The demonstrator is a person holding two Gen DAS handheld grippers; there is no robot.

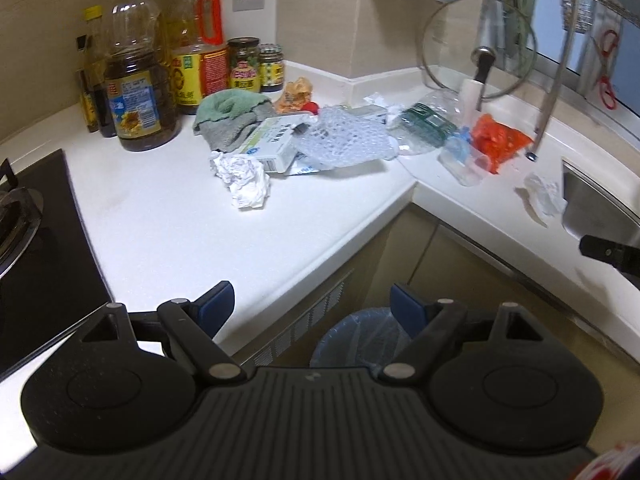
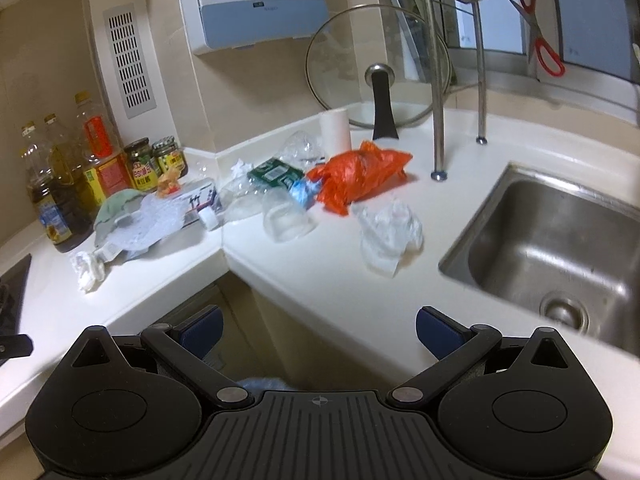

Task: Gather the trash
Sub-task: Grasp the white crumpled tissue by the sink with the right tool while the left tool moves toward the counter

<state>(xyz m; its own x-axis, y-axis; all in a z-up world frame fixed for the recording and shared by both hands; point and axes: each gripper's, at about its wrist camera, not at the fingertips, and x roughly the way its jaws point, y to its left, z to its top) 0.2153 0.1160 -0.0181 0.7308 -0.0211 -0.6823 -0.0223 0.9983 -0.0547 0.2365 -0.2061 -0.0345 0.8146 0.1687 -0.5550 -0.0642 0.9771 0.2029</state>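
Trash lies on the white corner counter: a crumpled white paper ball (image 1: 243,179) (image 2: 89,266), a white box (image 1: 275,144), bubble wrap (image 1: 344,140) (image 2: 150,224), a crushed clear bottle with green label (image 1: 426,124) (image 2: 272,178), an orange plastic bag (image 1: 498,140) (image 2: 360,178) and a clear crumpled bag (image 2: 390,236) (image 1: 544,196). A bin with a blue liner (image 1: 360,340) stands on the floor below the corner. My left gripper (image 1: 312,304) is open and empty above the bin. My right gripper (image 2: 318,330) is open and empty before the counter edge.
Oil bottles (image 1: 136,80) and jars (image 1: 244,66) stand at the back left. A green cloth (image 1: 232,114) lies by the trash. A stove (image 1: 36,248) is at left, a steel sink (image 2: 560,240) at right. A glass lid (image 2: 378,68) leans on the wall.
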